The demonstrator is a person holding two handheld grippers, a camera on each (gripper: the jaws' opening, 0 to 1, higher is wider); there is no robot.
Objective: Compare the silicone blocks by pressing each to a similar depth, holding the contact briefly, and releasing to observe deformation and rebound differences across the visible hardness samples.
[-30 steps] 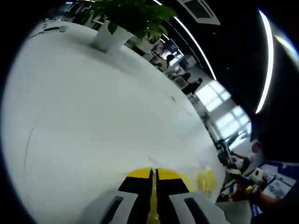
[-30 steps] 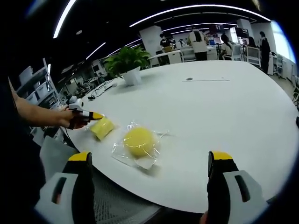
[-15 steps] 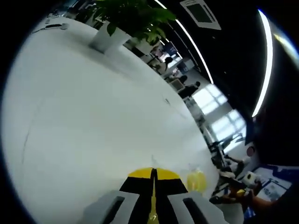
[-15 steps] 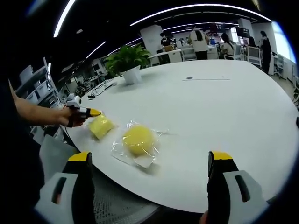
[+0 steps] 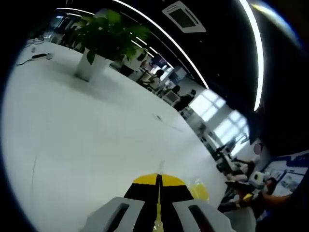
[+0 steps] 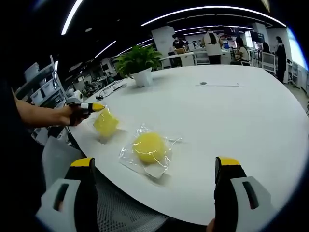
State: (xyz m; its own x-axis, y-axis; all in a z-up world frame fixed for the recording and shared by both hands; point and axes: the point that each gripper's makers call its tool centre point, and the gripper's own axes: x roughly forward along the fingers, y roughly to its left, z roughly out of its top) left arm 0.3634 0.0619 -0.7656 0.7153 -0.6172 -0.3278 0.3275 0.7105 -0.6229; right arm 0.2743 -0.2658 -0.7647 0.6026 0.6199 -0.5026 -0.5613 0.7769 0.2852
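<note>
My left gripper (image 5: pixel 158 193) has its jaws pressed together on the top edge of the yellow square block's clear bag (image 6: pixel 105 123); in the left gripper view a thin yellow sliver shows between the black, yellow-tipped jaws, and the block (image 5: pixel 199 190) hangs just to their right. In the right gripper view I see that same gripper (image 6: pixel 94 108) coming in from the left in a hand (image 6: pixel 72 114), with the block tilted up off the white counter (image 6: pixel 231 111), its upper edge at the jaw tips and its lower edge close to or touching the surface; I cannot tell which. My right gripper (image 6: pixel 154 169) stands wide apart and holds nothing, one yellow-tipped jaw at each lower side of the view. Ahead of it and between the jaws, near the counter's front edge, the round yellow block (image 6: pixel 149 147) lies flat in its own crinkled clear bag, just right of the square one and apart from it. Farther back a potted plant (image 6: pixel 138 62) stands on the counter, and people (image 6: pixel 212 42) stand at desks beyond.
</note>
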